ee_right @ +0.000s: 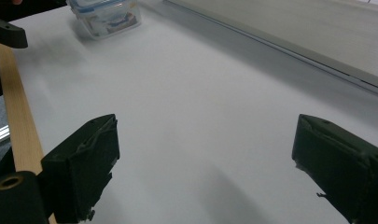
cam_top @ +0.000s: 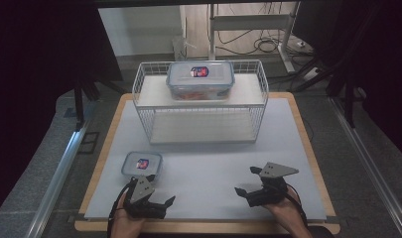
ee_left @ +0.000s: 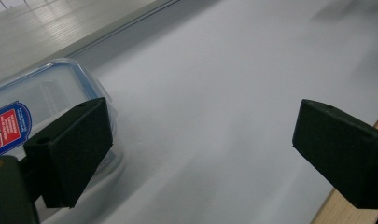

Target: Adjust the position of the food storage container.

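Two lidded boxes in play: a small box (cam_top: 142,164) on the white mat (cam_top: 213,168), in front of the wire rack (cam_top: 201,101) and toward its left end, and a large box (cam_top: 200,79) on the rack's top shelf. We hold the left gripper (cam_top: 159,197) just in front of the small box, jaws spread wide and empty; in the left gripper view the small box (ee_left: 46,107) sits behind the left jaw, not between the two. The right gripper (cam_top: 248,184), in front of the rack's right end, is likewise spread and empty. We judge the step to be grasping the small box. To do it well: swing the left gripper until both jaws straddle the box walls below the lid rim, square on, then close gently.
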### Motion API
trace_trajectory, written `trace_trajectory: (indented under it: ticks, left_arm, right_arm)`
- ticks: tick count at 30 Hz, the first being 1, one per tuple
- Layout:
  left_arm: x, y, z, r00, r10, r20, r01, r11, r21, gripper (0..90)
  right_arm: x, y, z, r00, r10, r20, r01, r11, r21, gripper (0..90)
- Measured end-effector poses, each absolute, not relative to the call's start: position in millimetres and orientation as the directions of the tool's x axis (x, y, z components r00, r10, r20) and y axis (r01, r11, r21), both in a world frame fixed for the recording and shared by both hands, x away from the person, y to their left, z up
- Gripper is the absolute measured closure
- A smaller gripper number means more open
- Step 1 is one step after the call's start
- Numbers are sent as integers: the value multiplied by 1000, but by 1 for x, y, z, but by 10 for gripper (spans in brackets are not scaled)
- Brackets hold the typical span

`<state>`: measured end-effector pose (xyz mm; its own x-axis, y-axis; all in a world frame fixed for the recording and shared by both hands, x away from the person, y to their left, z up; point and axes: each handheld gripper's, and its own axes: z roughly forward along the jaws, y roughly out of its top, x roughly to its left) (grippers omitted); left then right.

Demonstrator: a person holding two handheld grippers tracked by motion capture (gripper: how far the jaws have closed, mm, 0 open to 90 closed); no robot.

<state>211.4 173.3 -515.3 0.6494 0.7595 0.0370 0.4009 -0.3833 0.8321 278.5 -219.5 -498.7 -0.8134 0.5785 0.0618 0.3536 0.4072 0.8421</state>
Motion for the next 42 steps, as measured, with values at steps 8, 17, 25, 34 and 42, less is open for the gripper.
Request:
trace_trajectory:
  ticks: [8, 17, 25, 34, 42]
  left_arm:
    - [221, 183, -513, 598, 800, -46, 507, -332, 795, 33]
    - [237, 201, -503, 571, 816, -89, 535, -287, 795, 476]
    - [255, 238, -494, 452, 888, -81, 548, -204, 811, 896]
    - [272, 294, -506, 260, 962, -82, 591, -91, 802, 897]
    - [294, 306, -530, 227, 966, -128, 681, -63, 729, 897]
  right_arm:
    - [279, -217, -500, -822, 566, 57, 347, 420, 838, 76]
    - [282, -220, -501, -818, 571, 61, 351, 413, 840, 83]
    - [284, -221, -502, -817, 573, 65, 355, 412, 839, 90]
    - [287, -220, -504, -822, 564, 73, 365, 425, 828, 98]
    - [288, -220, -505, -820, 564, 100, 381, 407, 830, 97]
